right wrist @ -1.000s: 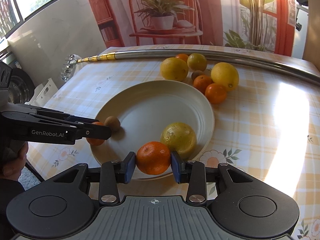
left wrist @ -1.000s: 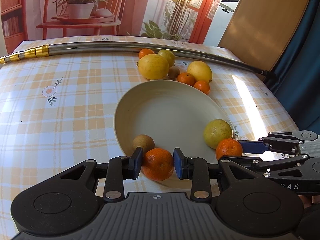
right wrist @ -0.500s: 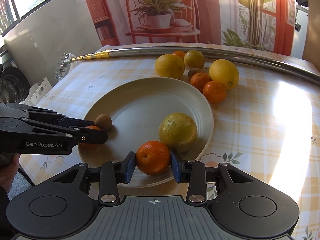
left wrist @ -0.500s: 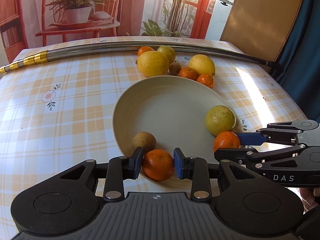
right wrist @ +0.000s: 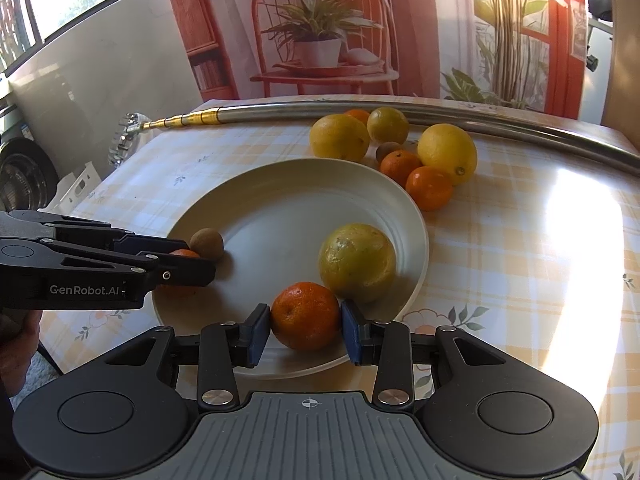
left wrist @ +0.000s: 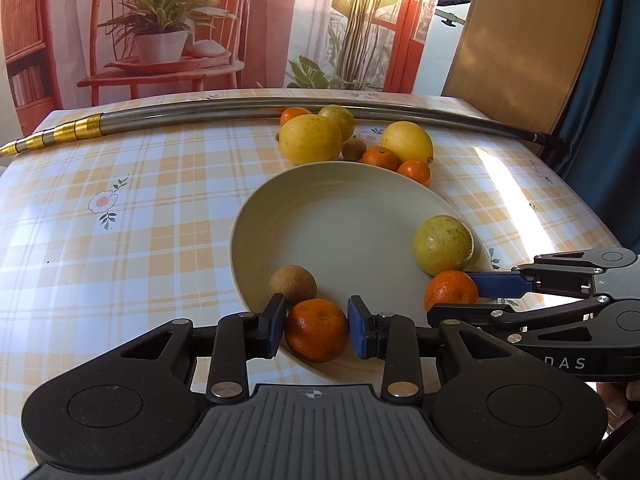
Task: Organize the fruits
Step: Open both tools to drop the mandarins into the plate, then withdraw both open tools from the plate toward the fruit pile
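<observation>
A cream plate (left wrist: 340,208) (right wrist: 288,192) sits on the checked tablecloth. In the left wrist view my left gripper (left wrist: 316,326) is shut on a tangerine (left wrist: 316,330) just inside the plate's near rim, beside a small brown fruit (left wrist: 293,283). Seen from the right wrist, my right gripper (right wrist: 306,334) is shut on a second tangerine (right wrist: 306,316) low over the plate, touching a yellow-green citrus (right wrist: 357,263). Each gripper shows in the other's view: the right gripper (left wrist: 451,296) and the left gripper (right wrist: 188,258).
Behind the plate lies a loose pile of lemons (left wrist: 311,140) (right wrist: 447,153) and tangerines (right wrist: 429,188). A long metal pole (left wrist: 200,114) crosses the table's far side. The table edge (left wrist: 580,200) drops off at the right.
Both grippers have come forward and down with their tangerines, from over the near rim to inside the plate. The jaws have not changed.
</observation>
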The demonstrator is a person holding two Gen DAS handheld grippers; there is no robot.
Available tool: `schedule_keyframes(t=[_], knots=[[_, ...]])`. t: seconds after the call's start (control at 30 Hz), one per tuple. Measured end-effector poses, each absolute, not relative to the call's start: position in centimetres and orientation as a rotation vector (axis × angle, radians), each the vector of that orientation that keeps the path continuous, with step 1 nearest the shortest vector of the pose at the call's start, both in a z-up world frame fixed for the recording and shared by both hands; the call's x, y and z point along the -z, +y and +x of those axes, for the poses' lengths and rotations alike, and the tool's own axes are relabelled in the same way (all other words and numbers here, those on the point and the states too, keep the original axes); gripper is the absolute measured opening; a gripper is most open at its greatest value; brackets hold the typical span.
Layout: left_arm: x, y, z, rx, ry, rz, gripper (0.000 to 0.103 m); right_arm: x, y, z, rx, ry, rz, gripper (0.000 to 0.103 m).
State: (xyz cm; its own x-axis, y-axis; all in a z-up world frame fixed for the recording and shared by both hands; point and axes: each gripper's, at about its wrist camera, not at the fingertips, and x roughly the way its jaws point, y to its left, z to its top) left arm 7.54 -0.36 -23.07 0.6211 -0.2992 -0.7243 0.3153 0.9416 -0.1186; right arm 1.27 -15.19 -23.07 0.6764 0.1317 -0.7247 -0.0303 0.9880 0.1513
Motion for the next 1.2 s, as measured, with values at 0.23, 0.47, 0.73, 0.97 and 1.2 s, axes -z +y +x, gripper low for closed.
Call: schedule_keyframes(t=[0.23, 0.47, 0.73, 0.97, 1.2], knots=[[22.9, -0.2, 7.1, 0.356, 0.811, 0.022, 0.036, 22.8, -14.7, 1.2, -0.09, 0.818, 0.087, 0.042], [22.7, -0.1, 6.8, 0.345, 0.795, 0.021, 0.04, 22.2, -14.3, 0.8, -0.052, 0.784, 0.035, 0.044], [22.0, 0.3, 6.4, 0.322, 0.75, 0.001, 0.045, 20.9, -14.8, -0.2, 0.032, 0.681, -0.003, 0.044], [22.0, 0.4, 6.4, 0.313, 0.746, -0.001, 0.045, 20.6, -15.5, -0.4, 0.067, 0.655, 0.014, 0.044], [22.0, 0.5, 6.4, 0.307, 0.744, -0.002, 0.045, 20.8, -15.6, -0.4, 0.071, 0.66, 0.023, 0.044]])
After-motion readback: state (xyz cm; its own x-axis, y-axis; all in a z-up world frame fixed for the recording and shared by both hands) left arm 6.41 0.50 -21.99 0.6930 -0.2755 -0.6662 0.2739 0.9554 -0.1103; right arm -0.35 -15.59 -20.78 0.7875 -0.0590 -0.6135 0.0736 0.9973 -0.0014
